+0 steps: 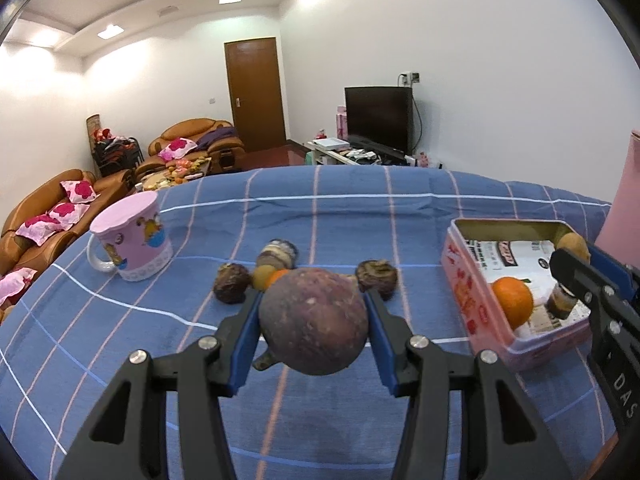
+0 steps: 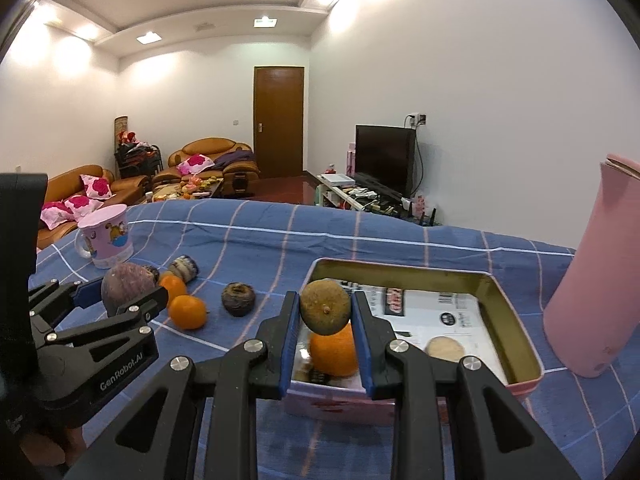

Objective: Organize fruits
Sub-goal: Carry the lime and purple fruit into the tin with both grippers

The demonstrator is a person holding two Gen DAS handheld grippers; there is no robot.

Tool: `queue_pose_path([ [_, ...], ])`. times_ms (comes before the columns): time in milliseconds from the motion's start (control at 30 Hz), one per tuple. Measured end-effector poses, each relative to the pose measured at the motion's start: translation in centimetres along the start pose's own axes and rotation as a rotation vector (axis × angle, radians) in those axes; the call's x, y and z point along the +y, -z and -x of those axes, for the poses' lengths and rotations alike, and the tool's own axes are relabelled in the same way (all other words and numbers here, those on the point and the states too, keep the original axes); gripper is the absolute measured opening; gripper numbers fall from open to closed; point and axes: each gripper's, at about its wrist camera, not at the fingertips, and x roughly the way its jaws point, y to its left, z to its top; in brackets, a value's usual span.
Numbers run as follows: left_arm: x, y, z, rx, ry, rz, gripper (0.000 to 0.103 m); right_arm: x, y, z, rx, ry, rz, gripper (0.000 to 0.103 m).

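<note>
My left gripper point(image 1: 313, 304) is shut on a large purple-brown round fruit point(image 1: 314, 320), held just above the blue checked cloth; it also shows in the right wrist view point(image 2: 124, 286). My right gripper point(image 2: 326, 312) is shut on a small brown-green round fruit point(image 2: 325, 306), held over the near left end of the pink tin box point(image 2: 520, 328). An orange point(image 2: 334, 354) and a pale round fruit point(image 2: 444, 348) lie in the tin. Two oranges point(image 2: 186, 311) and dark wrinkled fruits point(image 2: 238, 299) lie on the cloth left of the tin.
A pink mug point(image 1: 130, 236) stands at the far left of the table. A small striped jar point(image 1: 278, 252) lies behind the loose fruits. A tall pink flask point(image 2: 596, 276) stands right of the tin. The table edge runs along the back.
</note>
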Motion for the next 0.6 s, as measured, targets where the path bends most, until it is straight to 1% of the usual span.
queue_pose_path([
  [200,-1.6,-0.1,0.2,-0.006,0.032,-0.004,0.052,-2.2,0.0,0.2,-0.004,0.021,-0.016,0.028],
  [367,-2.5,-0.2,0.7,-0.034,0.061,0.006,0.052,-4.8,-0.2,0.4,-0.009,0.044,-0.049,0.028],
  [600,-5.0,-0.6,0.8,-0.048,0.094,-0.029,0.052,-9.1,-0.1,0.6,-0.008,0.107,-0.093,0.027],
])
